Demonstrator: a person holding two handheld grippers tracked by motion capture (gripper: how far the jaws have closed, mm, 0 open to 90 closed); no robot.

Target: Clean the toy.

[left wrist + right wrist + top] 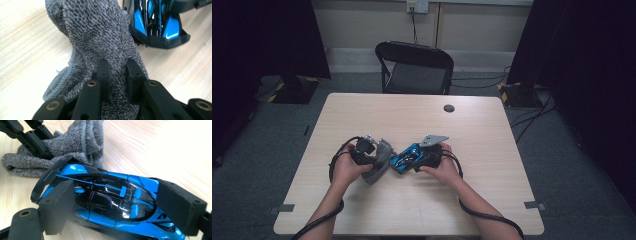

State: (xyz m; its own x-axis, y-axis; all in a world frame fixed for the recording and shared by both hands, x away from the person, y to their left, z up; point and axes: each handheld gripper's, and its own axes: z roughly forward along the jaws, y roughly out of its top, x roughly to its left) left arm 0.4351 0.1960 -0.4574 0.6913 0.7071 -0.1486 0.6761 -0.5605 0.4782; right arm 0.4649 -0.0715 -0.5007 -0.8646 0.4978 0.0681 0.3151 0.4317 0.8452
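Cloth [100, 37], grey, lies at desk [412, 115] centre, pinched by left gripper [117, 71] fingers. At its 3 o'clock, touching, right gripper [115, 205] fingers clamp blue toy car [112, 200] lengthwise.

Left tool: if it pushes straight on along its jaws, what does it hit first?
The left tool is shut on the grey cloth, so it would push that ahead. Just beyond lies the blue toy car, probably the first thing met; the gap is hard to judge.
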